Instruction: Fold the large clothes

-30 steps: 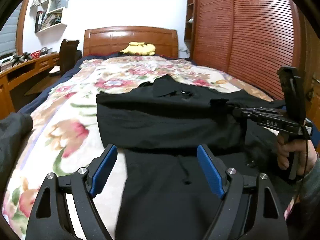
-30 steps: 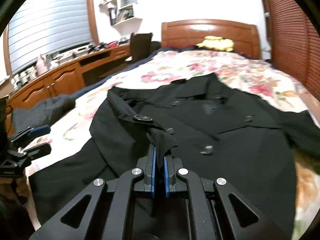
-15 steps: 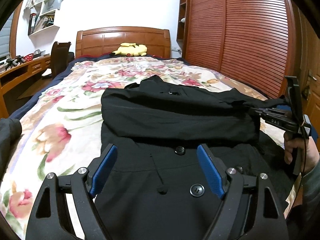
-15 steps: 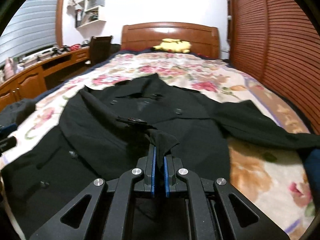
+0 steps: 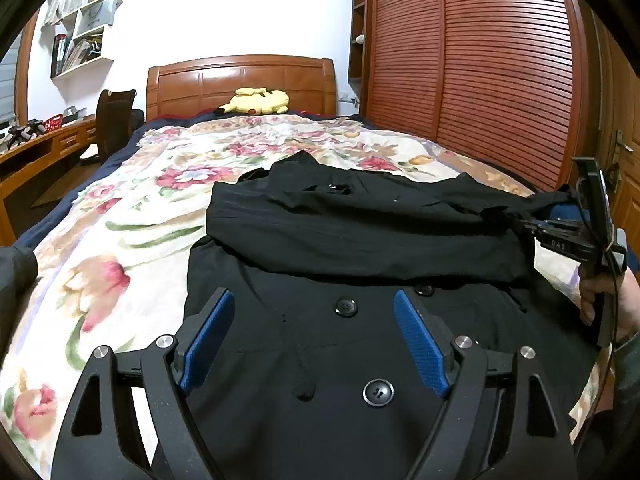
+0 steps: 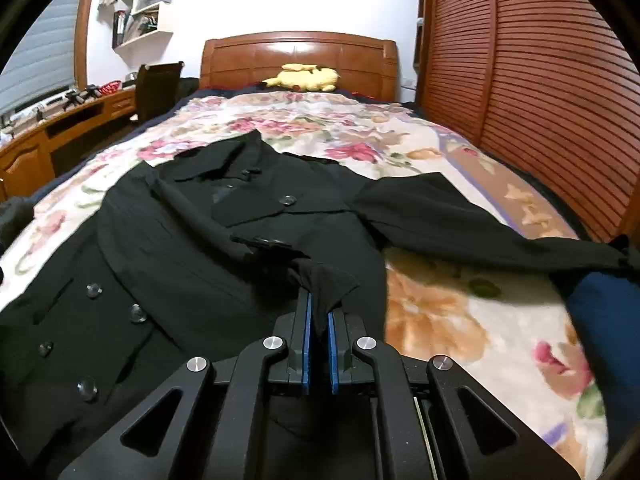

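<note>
Black double-breasted coat (image 6: 192,248) lay spread on the bed's floral quilt (image 6: 460,320), collar twd the wooden headboard (image 6: 300,56), hem nearest the cameras. Fabric was matte, dark, w/ round black buttons down the front in two columns; lapels lay open near the collar. One sleeve (image 5: 360,232) was drawn sideways across the chest, forming a thick band over the upper front; the other sleeve (image 6: 480,224) lay stretched out to the wardrobe side over the quilt. Right tongs (image 6: 319,354) were clamped on the cuff (image 6: 328,284) of the crossed sleeve, cloth bunched between the blue pads. Left tongs (image 5: 316,340) stood wide apart, nothing between them, hovering over the lower front near two buttons (image 5: 346,306). Yellow plush toy (image 5: 258,101) sat by the headboard; slatted wardrobe doors (image 5: 480,80) ran along one side of the bed.
</note>
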